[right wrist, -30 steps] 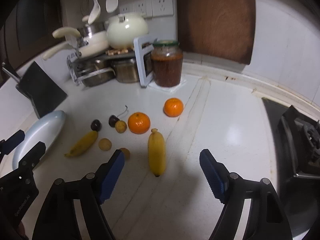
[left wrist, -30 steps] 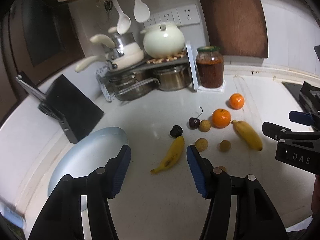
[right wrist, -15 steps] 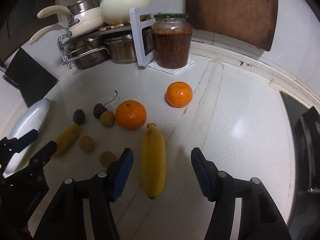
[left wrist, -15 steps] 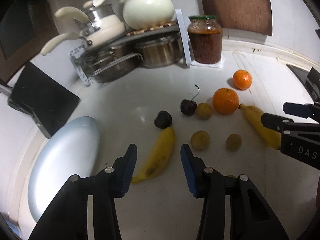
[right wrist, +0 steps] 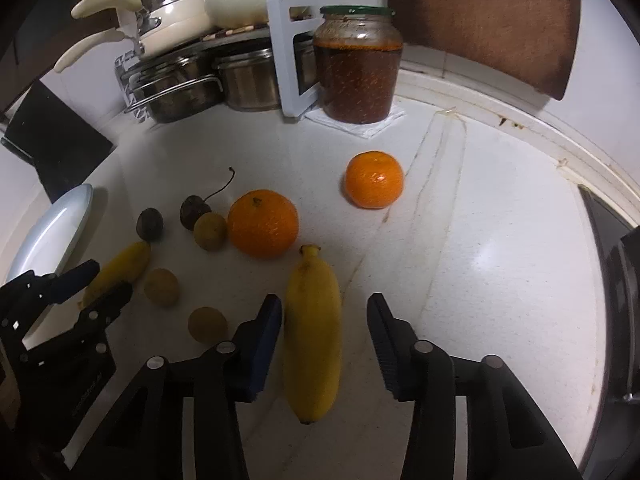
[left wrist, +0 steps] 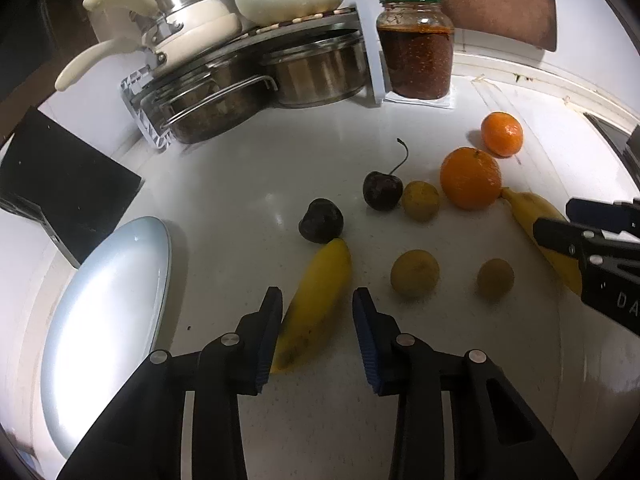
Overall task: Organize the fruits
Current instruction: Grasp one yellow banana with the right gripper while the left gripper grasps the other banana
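Bananas lie on the white table (left wrist: 248,160), one inside each spread claw: left claw (left wrist: 316,336) around the smaller banana (left wrist: 316,304), right claw (right wrist: 324,340) around the larger banana (right wrist: 314,336). Soft, easily bruised; grip mid-body gently.

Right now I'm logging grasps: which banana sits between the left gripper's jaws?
The banana nearest the plate, beside the dark plum: slimmer banana. The other banana lies between the right gripper's jaws.

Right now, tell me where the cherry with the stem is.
In the left wrist view the stemmed cherry lies mid-counter, touching a small yellow-brown fruit on its right, with the stemless dark cherry down-left of it.
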The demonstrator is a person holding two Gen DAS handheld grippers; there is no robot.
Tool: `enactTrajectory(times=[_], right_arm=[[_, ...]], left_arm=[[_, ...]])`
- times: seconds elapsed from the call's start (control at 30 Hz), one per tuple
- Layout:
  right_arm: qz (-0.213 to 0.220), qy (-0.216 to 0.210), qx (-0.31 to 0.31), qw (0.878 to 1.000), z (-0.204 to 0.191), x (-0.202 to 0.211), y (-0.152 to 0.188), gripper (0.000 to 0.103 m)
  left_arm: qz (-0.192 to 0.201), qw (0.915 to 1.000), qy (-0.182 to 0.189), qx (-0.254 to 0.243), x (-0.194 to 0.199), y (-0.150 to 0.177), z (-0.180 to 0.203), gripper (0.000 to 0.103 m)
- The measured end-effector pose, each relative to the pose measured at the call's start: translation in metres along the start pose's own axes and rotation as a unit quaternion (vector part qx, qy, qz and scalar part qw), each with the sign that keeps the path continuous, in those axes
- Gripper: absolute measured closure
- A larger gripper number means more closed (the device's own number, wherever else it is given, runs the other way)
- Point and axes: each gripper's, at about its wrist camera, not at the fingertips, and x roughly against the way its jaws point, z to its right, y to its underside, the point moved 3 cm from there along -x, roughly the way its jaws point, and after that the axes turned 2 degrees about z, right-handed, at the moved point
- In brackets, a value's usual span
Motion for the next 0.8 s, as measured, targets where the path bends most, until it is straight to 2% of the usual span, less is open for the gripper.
enactTrajectory(times=[0.07,0.2,0.43,0.6,0.8], right_arm=[[-0.008,-0.002,0.001,1.0,-0.001,-0.003,0.0,0.06],[-0.01,-0.007,0.007,1.0,-0.004,-0.006,0.0,0.07],[-0.012,-0.011,0.004,1.0,-0.005,-0.007,-0.001,0.071],[-0.012,-0.02,0.005,1.0,-0.004,-0.004,-0.001,0.071],[-0.003,-0.036,0.005,0.999,-0.003,0.007,0.0,0.071]], left_arm=[[-0.002,1.0,-0.002,0.0,-0.002,0.0,0.0,0.068],[-0.004,1.0,-0.004,0.004,-0.006,0.0,-0.002,0.069],[-0.016,0.9998,-0.003,0.007,-0.012,-0.003,-0.001,0.073],[-0.015,0.9989,0.023,0.04,-0.005,-0.002,-0.002,0.076],[0.006,0.9973,0.017,0.071,0.016,-0.004,-0.001,0.076]])
